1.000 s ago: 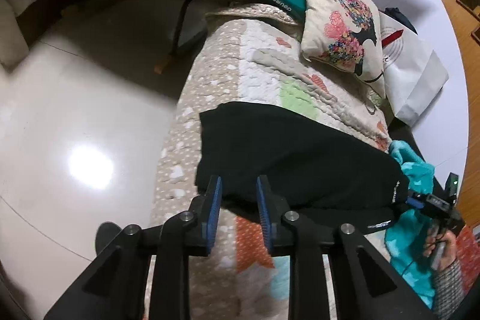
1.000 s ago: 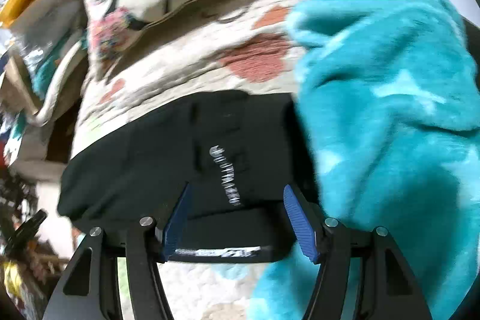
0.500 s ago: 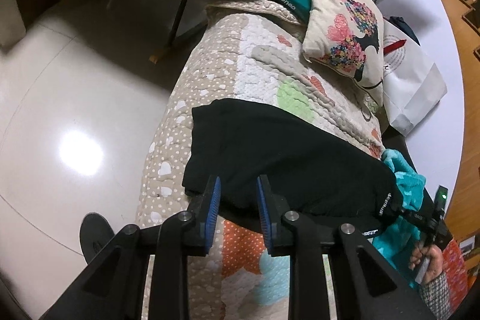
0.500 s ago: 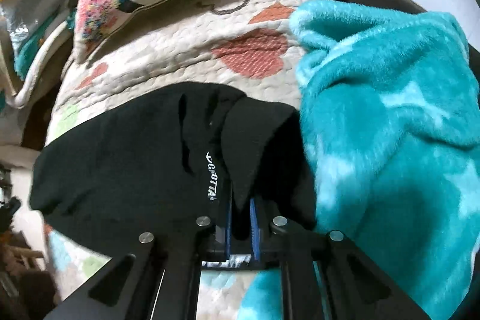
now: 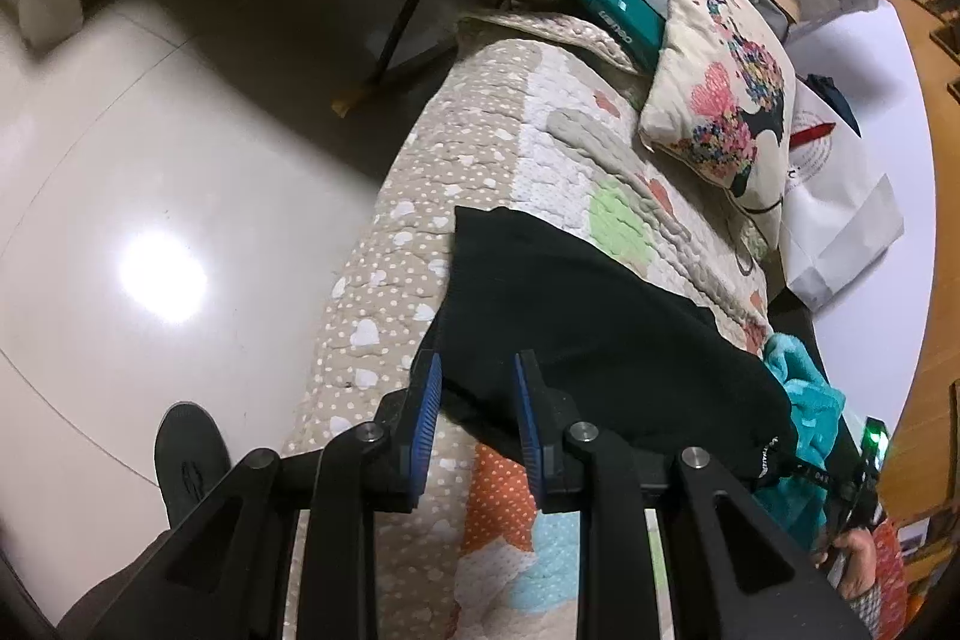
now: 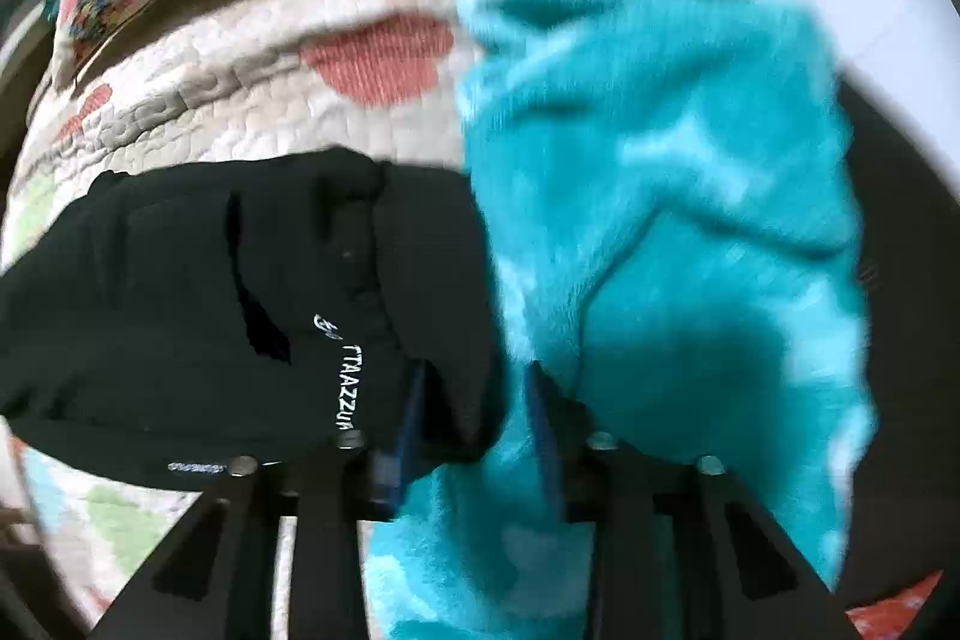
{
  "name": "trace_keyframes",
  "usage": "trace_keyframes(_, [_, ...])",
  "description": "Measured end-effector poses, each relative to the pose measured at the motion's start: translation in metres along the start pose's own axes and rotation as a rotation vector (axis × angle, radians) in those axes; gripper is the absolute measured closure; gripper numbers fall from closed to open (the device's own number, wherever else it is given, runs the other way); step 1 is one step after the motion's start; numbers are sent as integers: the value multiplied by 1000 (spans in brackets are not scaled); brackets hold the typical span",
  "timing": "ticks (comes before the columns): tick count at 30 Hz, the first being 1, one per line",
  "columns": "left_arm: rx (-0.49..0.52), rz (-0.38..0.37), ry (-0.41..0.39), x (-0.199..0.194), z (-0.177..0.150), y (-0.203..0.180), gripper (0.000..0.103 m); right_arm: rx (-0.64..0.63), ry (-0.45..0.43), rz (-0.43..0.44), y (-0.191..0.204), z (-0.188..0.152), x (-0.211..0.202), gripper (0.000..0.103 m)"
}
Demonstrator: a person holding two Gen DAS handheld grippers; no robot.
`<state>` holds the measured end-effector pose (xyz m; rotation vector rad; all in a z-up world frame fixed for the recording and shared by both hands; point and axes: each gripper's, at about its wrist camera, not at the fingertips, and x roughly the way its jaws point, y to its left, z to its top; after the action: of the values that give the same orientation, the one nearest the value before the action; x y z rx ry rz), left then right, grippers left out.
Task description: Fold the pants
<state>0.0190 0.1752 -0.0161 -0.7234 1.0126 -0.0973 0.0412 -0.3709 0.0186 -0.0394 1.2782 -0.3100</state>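
Black pants (image 5: pixel 606 334) are laid across a quilted sofa cover (image 5: pixel 480 148), folded into a broad band that runs from about nine o'clock to three o'clock in the left wrist view. The near edge is lifted slightly off the quilt, which suggests the cloth is being held at both ends so that another fold can be made.

At six o'clock in that view, the left gripper (image 5: pixel 477 421) is pointed forward and slightly down at the near left corner of the pants. Its blue pads (image 5: pixel 427 418) are set apart, with the hem lying between them; whether the cloth is pinched cannot be told, since a clear gap is seen.

In the blurred right wrist view, the right gripper (image 6: pixel 474 427) is seen at six o'clock, at the waistband end beside white lettering (image 6: pixel 342 376). Its jaws are parted, with a fold of black cloth bulging between them; contact cannot be confirmed. A teal fleece blanket (image 6: pixel 660 196) is pressed against the pants from three o'clock. A floral cushion (image 5: pixel 729 82) rests at one o'clock, well apart.
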Motion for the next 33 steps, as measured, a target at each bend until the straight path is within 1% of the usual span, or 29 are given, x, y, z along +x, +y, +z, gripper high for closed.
trace_keyframes(1, [-5,-4,1,0,0,0,80,-47,-51,-64,12,-4,-12,39])
trace_keyframes(2, [-10,-11,4,1,1,-1,79,-88,-95,-113,23,-9,-22,34])
trace_keyframes(4, [-7,-17,7,2,1,-3,76,-168,-161,-169,46,-19,-36,31])
trace_keyframes(5, [-1,-18,9,3,0,-5,76,-224,-185,-180,65,-26,-43,31])
trace_keyframes(6, [6,-18,8,3,0,-7,76,-252,-195,-174,77,-31,-45,31])
trace_keyframes(7, [14,-16,7,2,-1,-9,76,-274,-203,-157,88,-37,-47,31])
trace_keyframes(8, [17,-15,6,2,-1,-9,76,-303,-217,-102,103,-45,-50,31])
trace_keyframes(10, [13,-21,7,2,0,-9,75,-384,-233,83,131,-56,-53,32])
trace_keyframes(11, [5,-28,9,2,0,-7,74,-474,-222,232,154,-66,-52,36])
trace_keyframes(12, [-1,-31,10,2,0,-6,74,-531,-219,300,170,-74,-52,39])
trace_keyframes(13, [-5,-34,12,2,0,-6,74,-599,-222,342,190,-82,-51,46])
trace_keyframes(14, [-7,-38,12,1,1,-6,74,-650,-226,351,206,-87,-46,53])
trace_keyframes(16, [-2,-36,9,1,1,-7,74,-719,-238,345,229,-92,-38,59])
trace_keyframes(18, [3,-34,9,1,1,-8,74,-752,-253,339,250,-92,-30,59])
trace_keyframes(22, [1,-35,9,2,1,-8,74,-751,-280,325,272,-86,-19,61])
trace_keyframes(23, [-1,-39,9,1,1,-8,74,-740,-279,329,274,-84,-18,74])
trace_keyframes(24, [-1,-39,7,1,1,-8,74,-721,-265,355,275,-80,-18,86])
trace_keyframes(25, [-2,-42,6,1,1,-9,74,-702,-249,375,275,-79,-20,95])
trace_keyframes(26, [-4,-44,6,1,1,-9,74,-681,-235,383,273,-76,-22,97])
trace_keyframes(29, [-25,-49,7,2,1,-7,73,-643,-185,446,272,-73,-24,97])
trace_keyframes(33, [-49,-52,11,1,2,-1,70,-652,-138,513,264,-87,-31,101])
